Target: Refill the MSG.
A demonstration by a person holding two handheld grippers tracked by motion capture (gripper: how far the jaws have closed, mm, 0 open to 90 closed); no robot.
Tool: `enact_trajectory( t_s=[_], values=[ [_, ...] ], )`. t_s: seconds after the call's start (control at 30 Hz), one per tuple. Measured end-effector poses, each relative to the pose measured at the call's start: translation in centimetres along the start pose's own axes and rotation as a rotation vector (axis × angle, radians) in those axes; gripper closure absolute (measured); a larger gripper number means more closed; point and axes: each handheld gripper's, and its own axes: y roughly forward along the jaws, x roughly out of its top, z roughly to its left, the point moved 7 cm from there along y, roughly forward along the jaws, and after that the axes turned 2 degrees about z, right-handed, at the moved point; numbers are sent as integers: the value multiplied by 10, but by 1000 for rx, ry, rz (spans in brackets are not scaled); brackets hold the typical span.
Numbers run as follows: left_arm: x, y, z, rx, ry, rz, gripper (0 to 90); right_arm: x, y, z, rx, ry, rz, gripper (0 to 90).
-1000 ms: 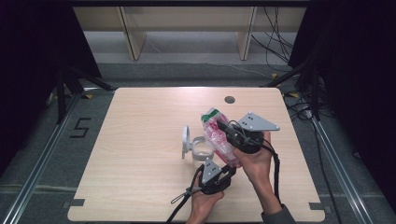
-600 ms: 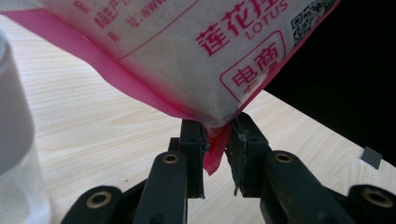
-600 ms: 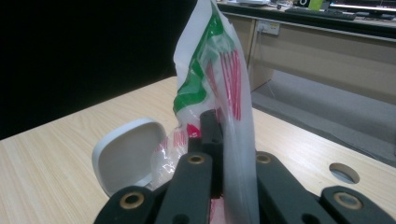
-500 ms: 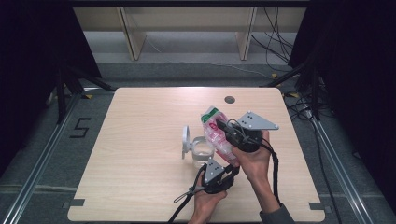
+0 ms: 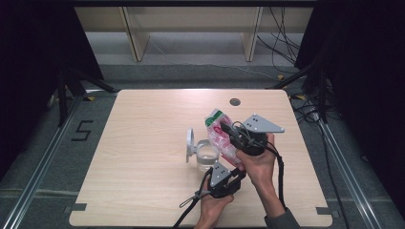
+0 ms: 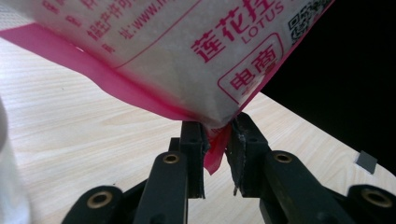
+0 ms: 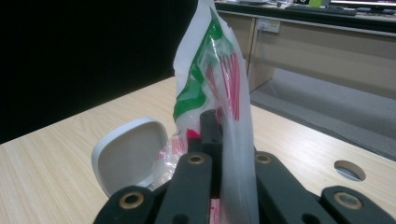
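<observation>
A white plastic bag [image 5: 218, 133] with pink and green print hangs tilted over the table, held between both grippers. My left gripper [image 5: 233, 168] comes up from below and pinches the bag's [image 6: 187, 56] pink bottom corner between its jaws [image 6: 215, 135]. Higher up, my right gripper [image 5: 237, 138] is shut on the bag [image 7: 210, 79], with the film pressed between its jaws [image 7: 218, 135]. Just left of the bag stands a clear round container [image 5: 206, 156] with its white lid [image 5: 190, 142] flipped up; the lid [image 7: 126, 154] also shows behind the right jaws.
The light wooden table [image 5: 143, 143] has a round cable hole [image 5: 234, 101] near its far edge, right of centre. Black cables [image 5: 191, 210] trail from the grippers over the front edge. Dark curtains and stands flank the table.
</observation>
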Motion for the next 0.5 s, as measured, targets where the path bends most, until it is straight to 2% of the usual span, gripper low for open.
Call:
enact_trajectory(
  t_s=[0.03, 0.1, 0.13, 0.17, 0.2, 0.23, 0.27, 0.33, 0.37, 0.43, 0.5],
  values=[
    [0, 1, 0, 0, 0, -1, 760, 0, 1, 1, 0, 18, -5, 900],
    [0, 0, -1, 0, 6, 2, 760, 0, 2, 0, -7, 1, -4, 900],
    [0, 1, -1, -4, -3, 1, 760, -1, 2, 3, -2, 32, 2, 900],
    [0, 1, -1, -9, -5, 2, 760, -2, 2, 3, 1, 23, 14, 900],
    [0, 1, -1, -11, -9, 1, 760, -1, 3, 4, 7, 27, 2, 900],
    [0, 1, -2, -13, -7, 1, 760, -1, 4, 2, -3, 6, 3, 900],
    [0, 2, -1, -14, 2, 4, 761, -1, 4, 5, 5, 24, 12, 900],
    [0, 2, -1, -11, -5, 6, 761, -3, 5, 5, 8, 15, 24, 900],
    [0, 3, -1, -21, -11, -6, 761, -2, 7, 6, 8, 30, 10, 900],
    [0, 3, -1, -19, -2, -1, 761, -3, 8, 6, 7, -1, 26, 900],
    [0, 3, -1, -18, 7, 4, 761, -3, 8, 8, 6, 17, 35, 900]
  ],
)
